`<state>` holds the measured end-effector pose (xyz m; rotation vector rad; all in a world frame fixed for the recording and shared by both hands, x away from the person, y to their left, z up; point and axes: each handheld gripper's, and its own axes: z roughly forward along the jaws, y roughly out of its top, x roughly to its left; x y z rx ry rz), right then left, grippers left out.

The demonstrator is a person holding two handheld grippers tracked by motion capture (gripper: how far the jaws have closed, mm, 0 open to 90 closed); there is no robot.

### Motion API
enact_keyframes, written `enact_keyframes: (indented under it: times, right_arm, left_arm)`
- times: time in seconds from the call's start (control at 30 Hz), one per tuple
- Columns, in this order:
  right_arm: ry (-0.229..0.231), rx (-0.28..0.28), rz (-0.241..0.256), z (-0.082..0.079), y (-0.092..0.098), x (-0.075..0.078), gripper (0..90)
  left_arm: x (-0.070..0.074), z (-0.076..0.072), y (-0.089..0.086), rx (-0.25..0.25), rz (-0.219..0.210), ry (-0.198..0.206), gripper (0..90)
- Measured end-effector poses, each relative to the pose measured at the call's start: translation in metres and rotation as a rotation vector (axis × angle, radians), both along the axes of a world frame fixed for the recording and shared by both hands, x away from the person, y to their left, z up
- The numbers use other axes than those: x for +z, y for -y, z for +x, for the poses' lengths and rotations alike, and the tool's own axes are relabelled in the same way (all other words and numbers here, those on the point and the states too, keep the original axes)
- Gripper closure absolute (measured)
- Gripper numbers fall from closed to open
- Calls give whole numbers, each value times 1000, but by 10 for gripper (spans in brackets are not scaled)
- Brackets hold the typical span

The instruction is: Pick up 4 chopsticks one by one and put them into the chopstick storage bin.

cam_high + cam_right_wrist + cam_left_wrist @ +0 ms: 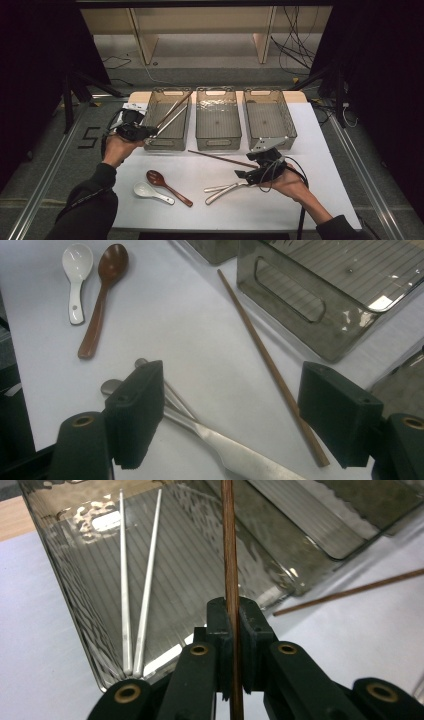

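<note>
Two black jaws of the left gripper (232, 630), pressed together on a thin wooden chopstick (229, 540): round, brown, fine-grained, running straight up between the pads and out over the left bin (75, 615). Smoky translucent plastic, ribbed floor, rippled walls, rounded rim; inside, two slender metal chopsticks (135, 595), matt silver, fanned apart at the far end and nearly meeting at the near wall. Seen from the high view, left gripper (145, 131) at the near left corner of that bin (167, 142), held chopstick (172, 109) slanting up across it.

Right gripper (230, 415) spread wide, nothing between its square, foam-faced pads; hovering low over the white tabletop (190, 330). Beneath the left pad, two polished steel handles (185, 415), flat and tapering, overlapping each other. Just inside the right pad, a second wooden chopstick (270, 370), lying loose on the table and pointing toward the middle bin (310, 305), its near wall pierced by an oblong handle slot. Farther off, a white ceramic spoon (76, 275) and a dark red-brown wooden spoon (102, 295), side by side, bowls away from the gripper.

Three bins in a row along the far edge in the high view, the third bin (269, 119) at right.
</note>
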<state>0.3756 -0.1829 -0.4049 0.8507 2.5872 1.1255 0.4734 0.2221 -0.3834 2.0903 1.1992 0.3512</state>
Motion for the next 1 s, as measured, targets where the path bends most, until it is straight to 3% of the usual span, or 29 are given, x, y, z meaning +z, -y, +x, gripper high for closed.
enact_keyframes:
  times: [0.37,0.67,1.0]
  right_arm:
    - [2,10,-1,-1,-1,0,279]
    - [4,14,-3,-2,-1,0,278]
    - [2,15,1,-2,-1,1,279]
  left_arm:
    - [-9,31,3,75,-10,-47,848]
    - [-18,44,7,106,42,-85,847]
    - [-28,54,0,157,44,-92,826]
